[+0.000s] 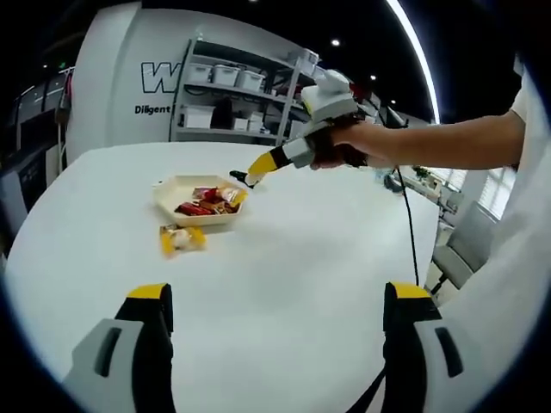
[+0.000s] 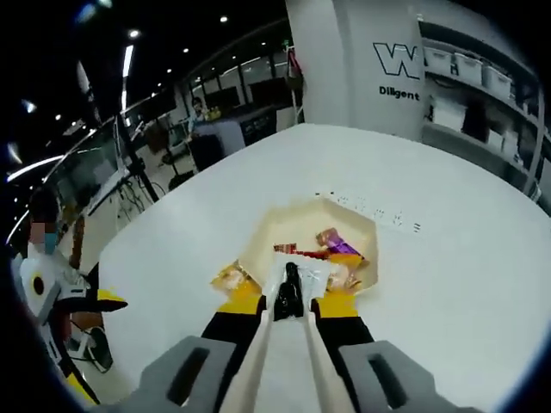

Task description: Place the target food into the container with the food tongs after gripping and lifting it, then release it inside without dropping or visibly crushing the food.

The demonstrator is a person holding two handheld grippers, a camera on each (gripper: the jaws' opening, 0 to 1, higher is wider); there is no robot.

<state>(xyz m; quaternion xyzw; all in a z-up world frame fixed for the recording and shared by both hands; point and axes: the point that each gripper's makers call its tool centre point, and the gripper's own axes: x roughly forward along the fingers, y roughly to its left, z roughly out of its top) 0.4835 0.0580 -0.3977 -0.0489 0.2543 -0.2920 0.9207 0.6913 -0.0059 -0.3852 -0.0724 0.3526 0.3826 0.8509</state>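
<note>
1. A big showroom with shelving (image 1: pixel 241 90) and lettering on a white wall lies behind a wide white desk (image 1: pixel 284 275).
2. The right hand-held gripper (image 1: pixel 250 176), held in a person's hand (image 1: pixel 344 144), is clenched on a pair of food tongs (image 2: pixel 288 344); the tongs' black tips (image 2: pixel 288 292) sit over the near rim of the container (image 2: pixel 267 228).
3. The tan, angular container (image 1: pixel 168 196) stands around the middle of the desk and holds several wrapped snacks (image 1: pixel 207 202), red, purple and gold.
4. One yellow-wrapped snack (image 1: pixel 181 238) lies on the desk just beside the container, outside it.
5. The left hand-held gripper (image 1: pixel 280 301) hovers nearer the desk's edge with its jaws wide apart, grasping nothing.
</note>
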